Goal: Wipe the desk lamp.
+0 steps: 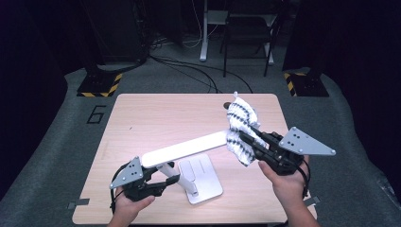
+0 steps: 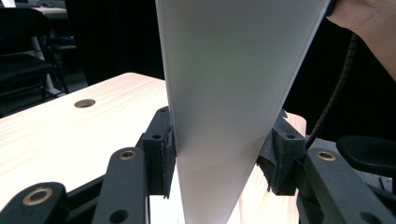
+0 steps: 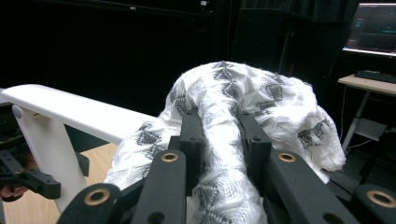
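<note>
Clamping the lamp bar (image 1: 184,149) near its lower-left end, the left gripper (image 1: 165,182) holds it steady; the bar's long axis rises toward centre right, where the right gripper (image 1: 246,139), closed on the cloth (image 1: 241,125), meets its tip.

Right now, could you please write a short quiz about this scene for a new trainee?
1. True or false: the right claw is shut on the patterned cloth.
2. What does the left claw grip? A) the lamp's white bar; B) the lamp's base; C) the cloth.
3. Fill in: the cloth lies against the ____ end of the white bar, seen from the person.

Key:
1. True; the cloth is pinched between its jaws.
2. A; both pads press on the bar's edges.
3. Far; the left claw holds the near end.
</note>
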`<state>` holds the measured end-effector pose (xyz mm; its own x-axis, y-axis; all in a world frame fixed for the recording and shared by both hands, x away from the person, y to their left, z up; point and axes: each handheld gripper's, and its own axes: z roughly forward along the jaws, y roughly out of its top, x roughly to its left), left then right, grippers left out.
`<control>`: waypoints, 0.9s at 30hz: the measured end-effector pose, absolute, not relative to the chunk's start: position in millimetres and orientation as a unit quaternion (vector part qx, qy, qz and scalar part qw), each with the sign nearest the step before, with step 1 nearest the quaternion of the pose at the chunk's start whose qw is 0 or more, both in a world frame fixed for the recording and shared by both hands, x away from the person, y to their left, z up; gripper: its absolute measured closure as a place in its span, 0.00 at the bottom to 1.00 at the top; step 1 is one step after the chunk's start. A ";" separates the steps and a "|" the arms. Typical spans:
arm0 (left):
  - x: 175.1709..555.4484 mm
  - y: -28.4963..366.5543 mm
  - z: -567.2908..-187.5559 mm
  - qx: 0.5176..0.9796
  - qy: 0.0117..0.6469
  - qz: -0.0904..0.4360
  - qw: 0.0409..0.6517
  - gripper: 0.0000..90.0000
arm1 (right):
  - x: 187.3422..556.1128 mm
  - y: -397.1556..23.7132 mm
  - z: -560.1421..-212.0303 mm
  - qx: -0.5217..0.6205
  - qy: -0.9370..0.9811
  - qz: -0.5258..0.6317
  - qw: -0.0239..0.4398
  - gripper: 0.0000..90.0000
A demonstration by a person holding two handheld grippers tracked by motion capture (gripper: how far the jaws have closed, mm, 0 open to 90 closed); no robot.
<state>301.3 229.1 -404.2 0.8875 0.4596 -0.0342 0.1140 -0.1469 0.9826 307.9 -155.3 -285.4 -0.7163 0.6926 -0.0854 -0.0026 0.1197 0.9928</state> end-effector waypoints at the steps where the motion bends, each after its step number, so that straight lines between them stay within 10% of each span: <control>1: 301.3 229.1 -404.3 0.745 0.193 0.139 0.624 0.58 | 307.5 -153.0 -285.5 0.249 0.694 0.615 0.280 0.84; 27: 301.4 228.7 -404.9 0.741 0.197 0.140 0.627 0.58 | 296.7 -82.3 -290.5 0.174 0.715 0.638 0.228 0.84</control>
